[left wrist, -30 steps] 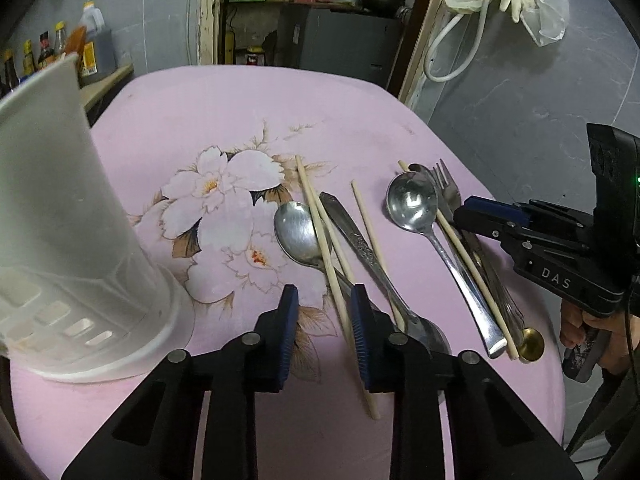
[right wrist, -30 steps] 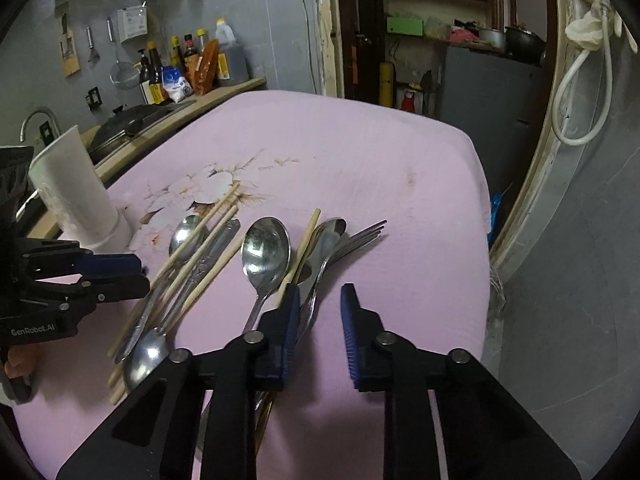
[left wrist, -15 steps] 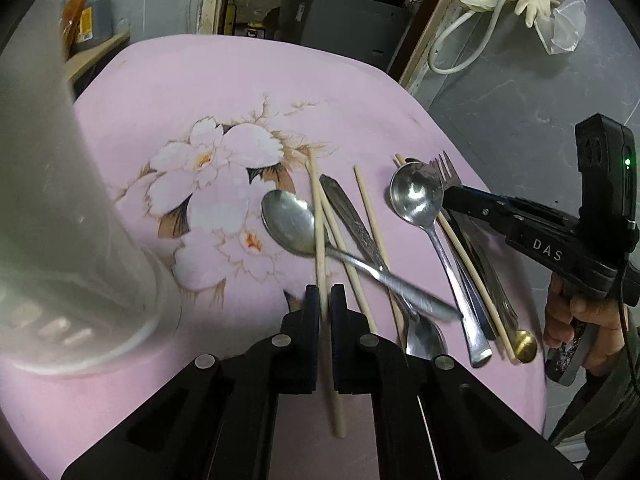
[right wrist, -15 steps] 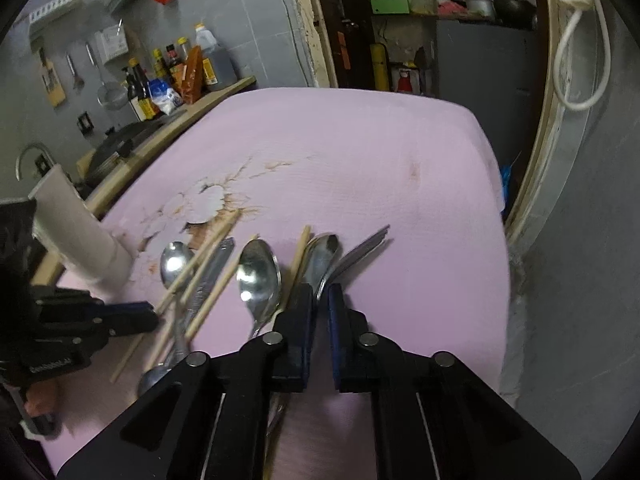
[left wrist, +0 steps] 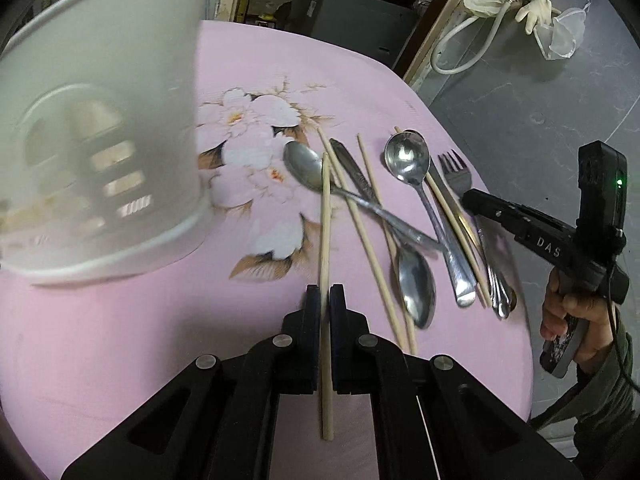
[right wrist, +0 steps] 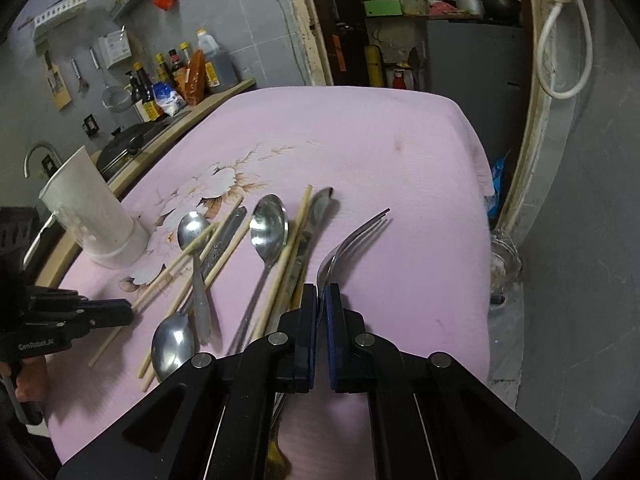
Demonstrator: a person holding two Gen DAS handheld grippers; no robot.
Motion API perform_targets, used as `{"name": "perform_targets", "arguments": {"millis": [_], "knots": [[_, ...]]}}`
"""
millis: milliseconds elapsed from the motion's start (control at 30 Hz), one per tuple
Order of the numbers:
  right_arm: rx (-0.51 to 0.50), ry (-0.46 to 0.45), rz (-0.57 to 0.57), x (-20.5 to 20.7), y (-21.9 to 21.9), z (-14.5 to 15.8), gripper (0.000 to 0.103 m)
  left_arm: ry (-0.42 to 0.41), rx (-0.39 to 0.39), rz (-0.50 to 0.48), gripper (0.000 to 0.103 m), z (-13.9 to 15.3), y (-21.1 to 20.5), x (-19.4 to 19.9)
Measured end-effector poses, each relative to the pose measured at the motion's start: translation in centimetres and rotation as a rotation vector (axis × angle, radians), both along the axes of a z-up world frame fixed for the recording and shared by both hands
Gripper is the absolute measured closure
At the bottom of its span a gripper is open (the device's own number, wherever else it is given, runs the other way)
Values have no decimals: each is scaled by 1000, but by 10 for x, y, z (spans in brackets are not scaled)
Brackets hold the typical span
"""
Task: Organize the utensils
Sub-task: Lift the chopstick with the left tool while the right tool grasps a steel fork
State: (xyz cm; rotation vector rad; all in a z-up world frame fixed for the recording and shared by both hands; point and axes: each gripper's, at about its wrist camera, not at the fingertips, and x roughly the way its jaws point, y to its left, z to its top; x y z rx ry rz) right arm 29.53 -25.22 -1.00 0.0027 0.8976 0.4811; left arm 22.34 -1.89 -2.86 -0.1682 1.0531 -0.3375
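In the left wrist view my left gripper (left wrist: pixel 325 294) is shut on a wooden chopstick (left wrist: pixel 326 216), which runs straight ahead between the pads and sticks out behind them. The white slotted utensil holder (left wrist: pixel 100 140) looms close at the left, blurred. My right gripper (right wrist: pixel 322 294) is shut on a steel fork (right wrist: pixel 348 240) whose tines tilt up off the pink cloth. From the left wrist view, the right gripper (left wrist: pixel 470 200) sits at the fork (left wrist: pixel 456 172). Seen from the right wrist, the left gripper (right wrist: pixel 120 306) is at the left and the holder (right wrist: pixel 92 208) stands upright behind it.
Spoons (right wrist: pixel 268 228), a knife (left wrist: pixel 356 172) and more chopsticks (right wrist: pixel 280 272) lie side by side on the flowered pink tablecloth (right wrist: pixel 360 140). Bottles (right wrist: pixel 172 80) line a counter at the back left. The table edge drops off at the right, by a glass jar (right wrist: pixel 504 264) on the floor.
Both grippers closed: the left on a chopstick, the right on the fork. The left moved toward the white holder, which now fills more of its view. The fork's tines have risen.
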Motion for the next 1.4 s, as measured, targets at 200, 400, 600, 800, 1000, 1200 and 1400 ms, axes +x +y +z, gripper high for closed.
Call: {"name": "perform_targets", "arguments": {"millis": [200,400,600,800,1000,1200,1400], "knots": [[3,10,-47,-2,-10,1,86,-40,58,-9,99,4,2,-5],[-41,-5,-55,0,-3,2,78,-54,121,-42,90,5,-7,-3],[-82,-16,-63,8,11,0,62,-57,194,-68,75,5,-21,11],[-214,-83,-85,11,29,-3,54,-44,273,-62,75,-1,-31,29],[-217,-73,-138,17,18,-6,54,-48,312,-80,76,-2,-35,28],[-276,-67,-105,23,33,-6,60,-41,352,-103,77,-7,-48,41],[-273,-40,-91,22,37,-7,76,-43,387,-116,94,-7,-44,40]]}}
